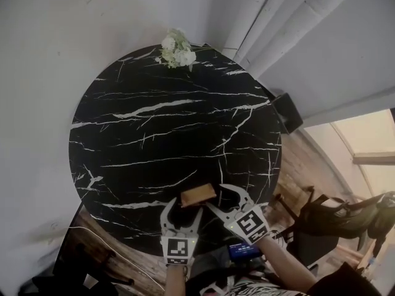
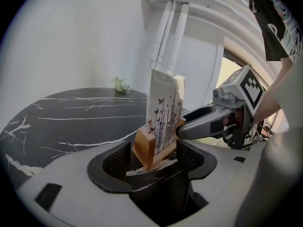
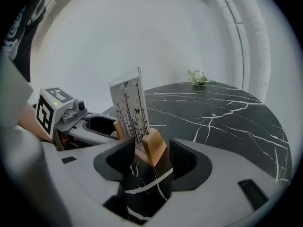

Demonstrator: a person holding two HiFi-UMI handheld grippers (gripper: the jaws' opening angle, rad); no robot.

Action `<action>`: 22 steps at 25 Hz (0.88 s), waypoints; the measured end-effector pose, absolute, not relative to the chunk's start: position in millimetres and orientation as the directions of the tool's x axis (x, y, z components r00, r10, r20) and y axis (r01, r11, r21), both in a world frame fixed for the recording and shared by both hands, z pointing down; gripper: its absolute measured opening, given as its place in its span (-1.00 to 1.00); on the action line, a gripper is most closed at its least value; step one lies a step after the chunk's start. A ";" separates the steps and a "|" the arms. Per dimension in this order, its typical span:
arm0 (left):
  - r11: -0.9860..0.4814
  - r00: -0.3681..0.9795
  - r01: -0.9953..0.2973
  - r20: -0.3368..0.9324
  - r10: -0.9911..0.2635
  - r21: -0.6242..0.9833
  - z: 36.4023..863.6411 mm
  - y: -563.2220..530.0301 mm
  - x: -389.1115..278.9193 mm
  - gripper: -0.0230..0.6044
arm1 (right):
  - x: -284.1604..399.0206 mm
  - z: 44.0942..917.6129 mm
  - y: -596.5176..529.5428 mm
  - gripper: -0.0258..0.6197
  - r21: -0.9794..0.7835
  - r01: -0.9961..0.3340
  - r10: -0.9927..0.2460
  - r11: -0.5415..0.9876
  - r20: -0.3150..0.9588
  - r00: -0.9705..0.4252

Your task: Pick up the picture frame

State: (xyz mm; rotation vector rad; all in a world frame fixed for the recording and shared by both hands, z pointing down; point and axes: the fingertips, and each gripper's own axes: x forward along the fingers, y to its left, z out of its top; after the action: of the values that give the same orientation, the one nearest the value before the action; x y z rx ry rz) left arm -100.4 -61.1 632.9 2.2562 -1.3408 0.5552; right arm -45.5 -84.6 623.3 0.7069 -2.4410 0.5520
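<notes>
The picture frame [image 1: 199, 195] is a clear panel printed with butterflies and stems, standing upright in a wooden base near the front edge of the round black marble table [image 1: 154, 122]. My left gripper [image 1: 184, 207] is open around the base's left end [image 2: 150, 145], with a gap on each side of it. My right gripper [image 1: 216, 196] is open around the other end [image 3: 154, 148], its pads not pressing on the wood. The left gripper view shows the panel [image 2: 163, 110] with the right gripper [image 2: 208, 122] behind it. In the right gripper view the panel [image 3: 129, 110] hides part of the left gripper [image 3: 90, 126].
A small bunch of white flowers [image 1: 178, 49] lies at the table's far edge. A black box [image 1: 287, 111] stands on the wooden floor to the right, and a dark chair [image 1: 333, 217] sits at the lower right. White wall and curtain folds lie behind the table.
</notes>
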 end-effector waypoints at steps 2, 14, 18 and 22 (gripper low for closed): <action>-0.421 0.440 -0.891 0.558 -0.703 0.172 634.4 -61.6 -100.1 0.01 | -46.9 624.9 -86.1 -0.34 -0.239 -0.578 -0.358 0.780 0.588 -0.725; -0.454 0.395 -0.890 0.580 -0.713 0.049 638.1 -75.0 -98.8 0.02 | -53.5 626.2 -88.2 -0.32 -0.266 -0.525 -0.311 0.809 0.565 -0.764; -0.481 0.401 -0.875 0.628 -0.667 0.048 647.0 -71.7 -98.0 -0.01 | -56.7 632.6 -86.9 -0.32 -0.283 -0.504 -0.266 0.816 0.591 -0.762; -0.479 0.401 -0.876 0.631 -0.664 0.053 644.5 -75.1 -99.5 -0.14 | -58.3 633.4 -87.7 -0.32 -0.270 -0.497 -0.261 0.825 0.598 -0.758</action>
State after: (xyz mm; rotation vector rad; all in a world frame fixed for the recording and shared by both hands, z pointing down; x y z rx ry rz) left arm -99.5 -75.1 644.5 2.2860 -1.3265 0.7740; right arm -58.3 -87.7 633.4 0.5559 -2.4495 0.5666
